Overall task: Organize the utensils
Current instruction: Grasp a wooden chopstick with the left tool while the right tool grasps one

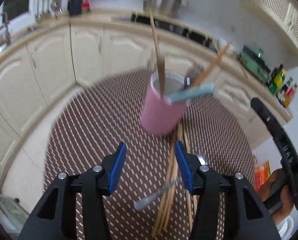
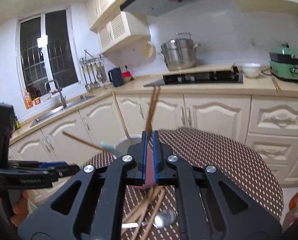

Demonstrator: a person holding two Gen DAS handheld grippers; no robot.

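Note:
A pink cup [image 1: 163, 112] stands on the round table with the brown dotted cloth [image 1: 88, 140]. It holds several chopsticks [image 1: 209, 68] and a pale blue handle [image 1: 193, 94]. More loose chopsticks [image 1: 172, 182] and a metal spoon [image 1: 202, 158] lie in front of the cup. My left gripper [image 1: 150, 148] hangs open above them, with nothing between its pads. My right gripper [image 2: 149, 140] is shut, with the pink cup [image 2: 150, 172] just beyond its tips and a blurred chopstick pair [image 2: 153, 108] rising behind them. The spoon [image 2: 165, 219] lies below it.
Cream cabinets [image 2: 215, 116] and a counter wrap around behind the table. On the counter are a black hob [image 2: 203, 77], a steel pot [image 2: 179, 56], a white bowl [image 2: 251, 69] and a green appliance [image 2: 287, 65]. An orange bag [image 1: 262, 175] sits off the table's right edge.

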